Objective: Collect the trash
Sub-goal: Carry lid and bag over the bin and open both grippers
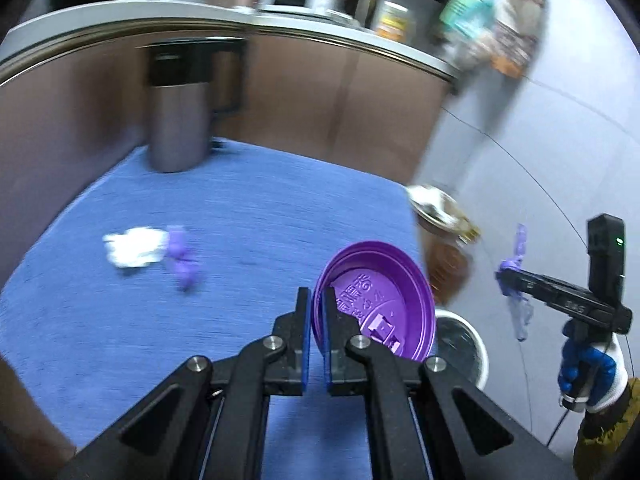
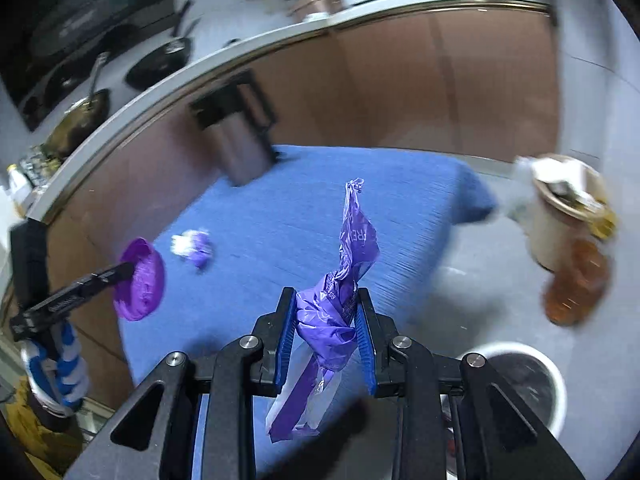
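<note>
The left tool (image 1: 316,312) clamps the rim of a purple cup lid (image 1: 380,300) above the blue mat (image 1: 240,208). The right tool (image 2: 326,320) grips a crumpled purple wrapper (image 2: 340,300). More purple-and-white trash (image 1: 152,250) lies on the mat.

You have a purple cup lid (image 1: 376,300) on edge, a twisted purple wrapper (image 2: 340,304) upright, and crumpled white-purple trash (image 1: 152,250) on the blue mat (image 1: 240,220).
</note>
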{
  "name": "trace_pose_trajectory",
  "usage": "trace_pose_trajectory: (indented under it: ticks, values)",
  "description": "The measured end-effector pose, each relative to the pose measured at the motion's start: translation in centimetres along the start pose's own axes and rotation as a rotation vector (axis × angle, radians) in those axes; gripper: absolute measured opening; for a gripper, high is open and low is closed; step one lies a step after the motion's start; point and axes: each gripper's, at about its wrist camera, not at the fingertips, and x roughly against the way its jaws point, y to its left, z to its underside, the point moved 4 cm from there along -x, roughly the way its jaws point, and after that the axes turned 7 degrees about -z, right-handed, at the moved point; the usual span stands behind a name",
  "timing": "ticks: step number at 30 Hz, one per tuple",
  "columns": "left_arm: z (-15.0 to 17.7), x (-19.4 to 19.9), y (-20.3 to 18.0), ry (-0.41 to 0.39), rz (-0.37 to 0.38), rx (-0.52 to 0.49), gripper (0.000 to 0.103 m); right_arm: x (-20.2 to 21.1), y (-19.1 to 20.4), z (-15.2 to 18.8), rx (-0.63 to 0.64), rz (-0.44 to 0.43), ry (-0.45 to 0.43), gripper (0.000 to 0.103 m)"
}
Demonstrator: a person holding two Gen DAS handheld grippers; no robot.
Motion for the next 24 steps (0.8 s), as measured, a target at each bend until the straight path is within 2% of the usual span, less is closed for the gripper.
trace_pose_trajectory:
  ticks: [4, 11, 17, 24]
  values:
    - [0.9, -2.3, -7.9, 0.051, 0.075, -0.109, 0.004, 2.8, -4.9, 3.0, -0.072, 0.08, 0.003, 0.029]
    - [3.6, -7.9, -18.9, 0.153, 0.119, -0.284, 0.004, 4.0, -12.3, 7.6, -0.183, 0.18, 0.03, 0.029]
    - [6.1, -12.2, -24.1, 0.218, 0.113, -0.375, 0.004, 2.4, -17.3, 10.8, -0.274, 0.233, 0.082, 0.029]
    - [7.8, -15.3, -26.7, 0.252, 0.109, -0.423, 0.004, 1.2, -20.7, 13.3, -0.346, 0.262, 0.113, 0.03]
